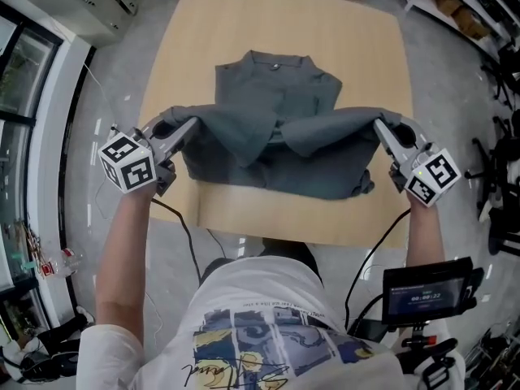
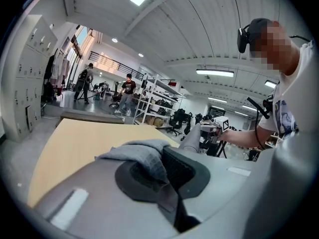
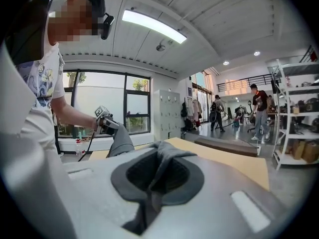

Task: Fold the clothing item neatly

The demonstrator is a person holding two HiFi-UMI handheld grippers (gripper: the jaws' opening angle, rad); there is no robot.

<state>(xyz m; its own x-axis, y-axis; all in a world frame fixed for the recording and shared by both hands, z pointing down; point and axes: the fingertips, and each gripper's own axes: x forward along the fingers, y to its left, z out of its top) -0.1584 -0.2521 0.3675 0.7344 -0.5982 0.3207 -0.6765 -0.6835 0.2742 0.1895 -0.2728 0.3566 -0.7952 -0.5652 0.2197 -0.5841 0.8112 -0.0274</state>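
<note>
1. Nearest the person, the left gripper (image 1: 188, 127) and right gripper (image 1: 380, 125) sit at opposite sides of the grey shirt (image 1: 276, 149). Both sets of jaws are clamped tight on a pinch of its fabric, and each gripper view shows cloth bunched between the pads.
2. The shirt lies on the desk (image 1: 349, 47), with its near edge close to the desk's front edge. The two gripped bits are lifted and sag toward the middle. I can't tell if they're sleeve ends or corners.
3. Handling guess: it's light, soft and totally limp. It droops wherever it isn't held, so keep both hands level and the span gently taut. It's not fragile, and the weave looks grippy enough.
4. I'd take hold on a seam or hem at matching spots on each side, since doubled cloth slips less.
5. Farthest out, the collar (image 1: 276, 62) lies flat.
</note>
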